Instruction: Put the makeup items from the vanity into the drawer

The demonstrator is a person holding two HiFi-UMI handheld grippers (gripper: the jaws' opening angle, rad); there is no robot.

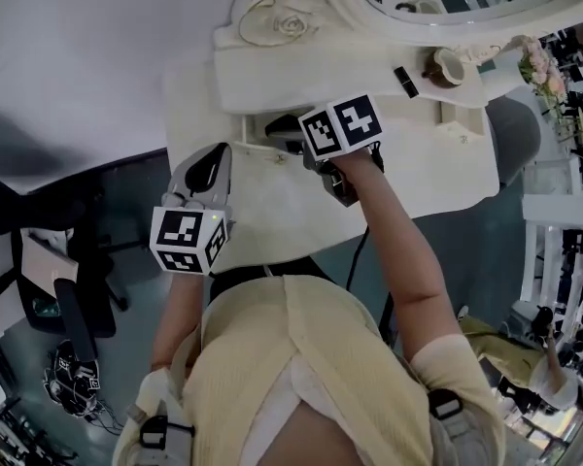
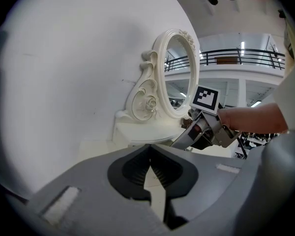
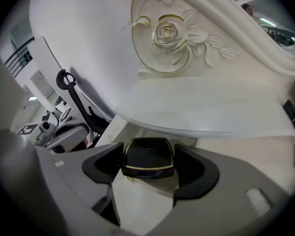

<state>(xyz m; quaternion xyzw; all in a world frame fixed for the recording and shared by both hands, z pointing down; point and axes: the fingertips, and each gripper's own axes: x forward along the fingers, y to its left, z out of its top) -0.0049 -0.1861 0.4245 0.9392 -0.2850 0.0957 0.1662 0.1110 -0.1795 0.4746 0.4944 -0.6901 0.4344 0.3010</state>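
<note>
A black compact case (image 3: 148, 157) with a thin gold rim sits clamped between the pads of my right gripper (image 3: 148, 166). In the head view, my right gripper (image 1: 288, 130) reaches under the white vanity's raised shelf (image 1: 301, 71), where a small drawer (image 1: 262, 129) looks pulled out. How far the compact is inside is hidden. My left gripper (image 1: 212, 159) hovers over the vanity top (image 1: 272, 212) to the left, its jaws closed on nothing (image 2: 150, 173). A black stick-shaped item (image 1: 405, 81) and a round jar (image 1: 448, 66) rest on the shelf.
The ornate oval mirror (image 2: 179, 73) with rose carving (image 3: 169, 33) stands behind the shelf. A black chair (image 1: 39, 250) is on the floor at the left. Flowers (image 1: 539, 64) and cluttered shelving (image 1: 568, 250) line the right side.
</note>
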